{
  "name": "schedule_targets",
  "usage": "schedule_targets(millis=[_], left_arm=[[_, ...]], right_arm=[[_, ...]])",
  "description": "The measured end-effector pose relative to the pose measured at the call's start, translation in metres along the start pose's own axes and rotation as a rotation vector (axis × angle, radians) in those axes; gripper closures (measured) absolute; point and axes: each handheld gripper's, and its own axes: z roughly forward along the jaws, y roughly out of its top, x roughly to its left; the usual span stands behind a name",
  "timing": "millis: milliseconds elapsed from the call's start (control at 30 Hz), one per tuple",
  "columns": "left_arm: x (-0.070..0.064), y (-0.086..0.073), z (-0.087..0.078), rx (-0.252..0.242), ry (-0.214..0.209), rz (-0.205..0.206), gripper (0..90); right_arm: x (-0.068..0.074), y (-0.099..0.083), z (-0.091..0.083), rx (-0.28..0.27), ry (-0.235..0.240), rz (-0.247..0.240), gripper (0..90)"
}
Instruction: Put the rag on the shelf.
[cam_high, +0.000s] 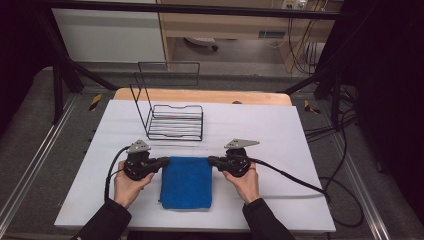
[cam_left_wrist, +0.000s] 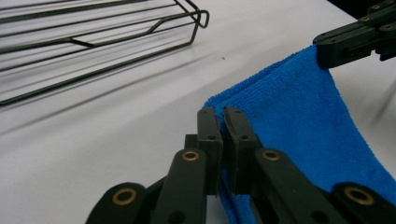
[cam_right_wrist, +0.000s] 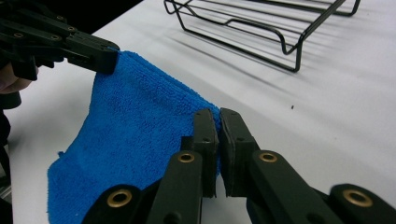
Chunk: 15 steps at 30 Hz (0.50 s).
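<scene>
Blue microfibre cloth, folded into a thick rectangle, is sitting on the white table cover right at the near edge, dead centre between the person's two hands. Both far corners of it are pinched and lifted a bit, so the far edge sags between them while the near end lies flat on the table.

Left gripper is clamped down on the cloth's far left corner; in the left gripper view you can see the jaws squeezed together with blue fabric poking out between them. Right gripper is doing the same on the far right corner, jaws closed tight on the fabric edge in the right gripper view. Each one points inward toward the other, with a grey three-cornered plate on top and a black cable trailing off to the side.

Behind the cloth, farther up the table, there's a black wire rack with a tall looped back frame, standing well apart from the cloth and both grippers.
</scene>
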Motion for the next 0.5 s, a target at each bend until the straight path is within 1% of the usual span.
schedule_targets(millis=[67,300,500], left_arm=[[-0.001,0.002,-0.004,-0.017,-0.002,0.001,85.9],[-0.007,0.009,-0.016,-0.068,-0.007,0.014,85.9],[-0.014,0.014,-0.025,-0.100,0.001,0.044,85.9]], right_arm=[[0.002,0.002,-0.003,-0.013,0.003,-0.005,86.4],[0.009,0.012,-0.015,-0.072,0.000,-0.048,86.4],[0.014,0.018,-0.024,-0.110,-0.008,-0.086,86.4]])
